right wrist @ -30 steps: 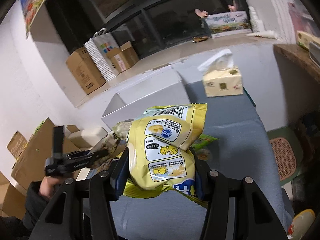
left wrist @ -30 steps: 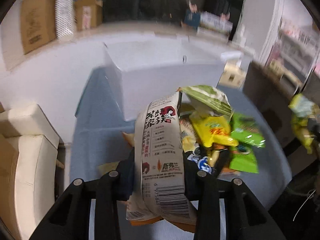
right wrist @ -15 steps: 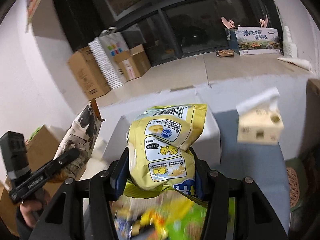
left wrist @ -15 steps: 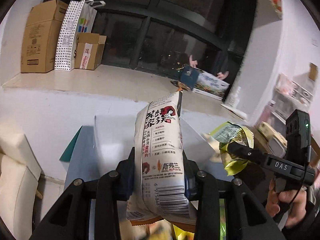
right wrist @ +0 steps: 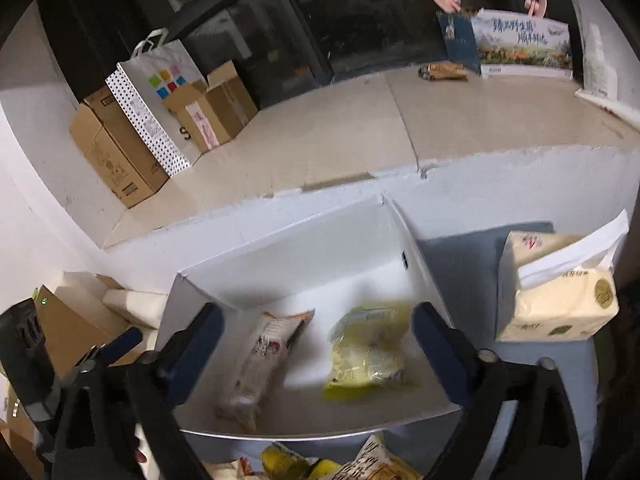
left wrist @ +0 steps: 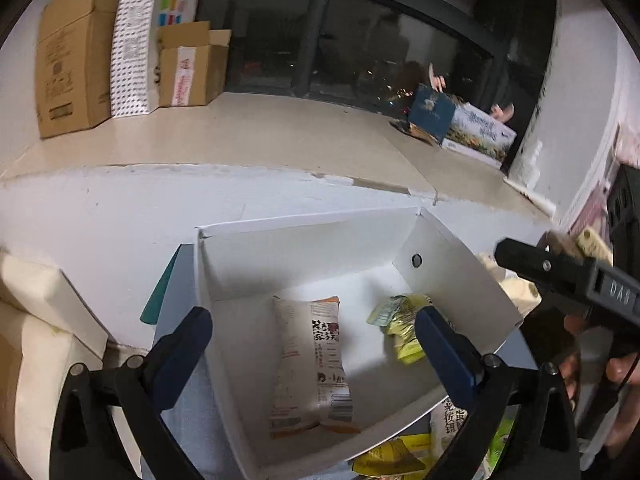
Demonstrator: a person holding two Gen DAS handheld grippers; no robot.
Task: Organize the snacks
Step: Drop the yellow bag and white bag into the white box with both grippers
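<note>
A white open box [left wrist: 452, 276] stands on the blue-grey table; it also shows in the right wrist view [right wrist: 288, 248]. A white snack bag with dark print [left wrist: 310, 364] lies on the box floor, seen too in the right wrist view [right wrist: 260, 356]. A yellow snack bag [left wrist: 402, 326] lies to its right, blurred in the right wrist view [right wrist: 368, 352]. My left gripper [left wrist: 312, 332] is open and empty above the box. My right gripper [right wrist: 316, 332] is open and empty above the box; its body shows in the left wrist view [left wrist: 560, 272].
More snack bags [left wrist: 392, 458] lie on the table in front of the box, also in the right wrist view [right wrist: 340, 464]. A tissue pack [right wrist: 556, 292] stands right of the box. Cardboard boxes [left wrist: 76, 52] and a dotted paper bag [left wrist: 148, 36] stand on the window ledge.
Both grippers moved over the white box and opened. The white bag and the yellow bag dropped from them into the box.
</note>
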